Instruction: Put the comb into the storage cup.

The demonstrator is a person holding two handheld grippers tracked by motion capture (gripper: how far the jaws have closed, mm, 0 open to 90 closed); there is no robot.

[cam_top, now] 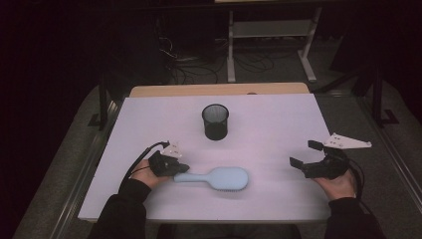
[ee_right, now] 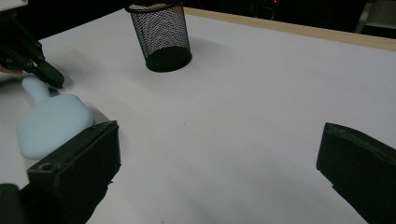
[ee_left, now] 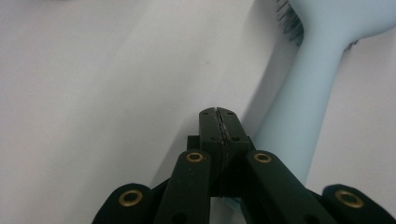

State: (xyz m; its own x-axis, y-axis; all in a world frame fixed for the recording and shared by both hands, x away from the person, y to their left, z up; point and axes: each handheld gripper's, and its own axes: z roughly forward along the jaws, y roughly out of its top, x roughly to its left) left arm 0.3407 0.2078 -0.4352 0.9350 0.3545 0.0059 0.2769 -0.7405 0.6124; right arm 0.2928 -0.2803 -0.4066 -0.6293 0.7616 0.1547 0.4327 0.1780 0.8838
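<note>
Forearms in dark sleeves enter at the bottom of the high view, one at lower left and one at lower right. At lower left the left gripper sits at the end of the hairbrush handle. In the left gripper view its jaws are pressed flat together with nothing between them, and the pale blue handle runs past just to their right toward the upper right of the frame, so the brush is not gripped. At lower right of the high view the right gripper rests on the white table, jaws spread wide and empty, well apart from the brush.

The hairbrush lies flat just below the middle of the high view, bristles down, with the handle pointing left and the oval head to the right. It looks like moulded plastic, so I judge it light and stiff, with a smooth, somewhat slippery back. The handle is the narrow, straight part and the sensible place to grip. The broad head would likely slide between the pads, and the bristles would give. Held by the handle's far end, the head's weight may tip the brush, so a hold nearer the neck seems safer.

Farther back, above the middle of the frame, stands the black mesh cup, upright and open, apart from the brush.
</note>
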